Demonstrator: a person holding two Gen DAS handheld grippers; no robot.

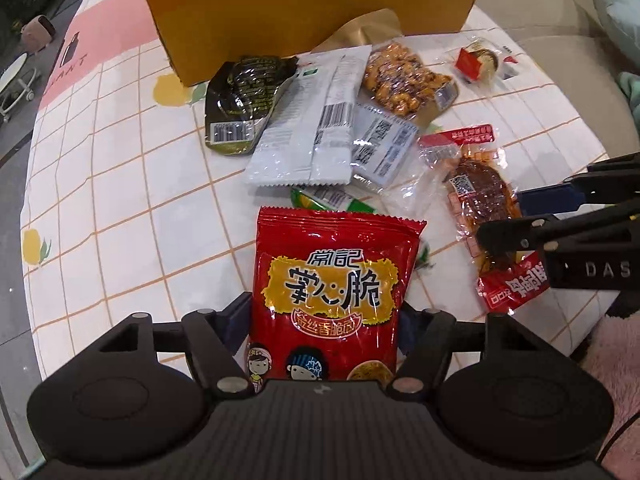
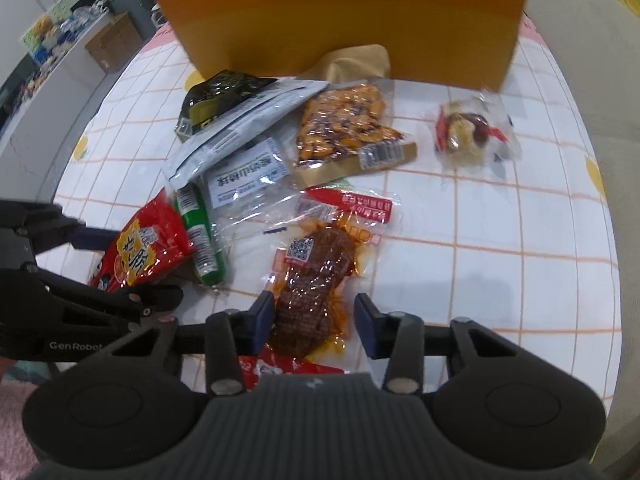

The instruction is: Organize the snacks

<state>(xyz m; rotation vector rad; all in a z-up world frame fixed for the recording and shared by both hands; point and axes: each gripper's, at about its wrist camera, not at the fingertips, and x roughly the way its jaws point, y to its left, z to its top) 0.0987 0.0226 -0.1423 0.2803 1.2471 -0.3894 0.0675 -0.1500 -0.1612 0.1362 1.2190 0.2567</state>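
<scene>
A red snack bag (image 1: 326, 280) with yellow lettering lies on the checked tablecloth (image 1: 120, 200). My left gripper (image 1: 324, 316) is shut on it, a blue pad pressing on each side edge. The right wrist view shows the same bag (image 2: 148, 240) in that gripper (image 2: 128, 264) at the far left. A clear packet of brown spiced meat (image 2: 312, 284) lies to its right, and my right gripper (image 2: 314, 316) is shut on its near half. In the left wrist view, that packet (image 1: 480, 188) and the right gripper (image 1: 520, 220) sit at the right edge.
An orange box (image 1: 304, 8) stands at the back. In front of it lie a dark green packet (image 1: 240, 100), white packets (image 1: 312, 132), a nut packet (image 1: 404, 80), a small red-and-clear packet (image 1: 480, 62) and a green packet (image 2: 200, 236). A beige sofa (image 1: 580, 60) borders the table's right side.
</scene>
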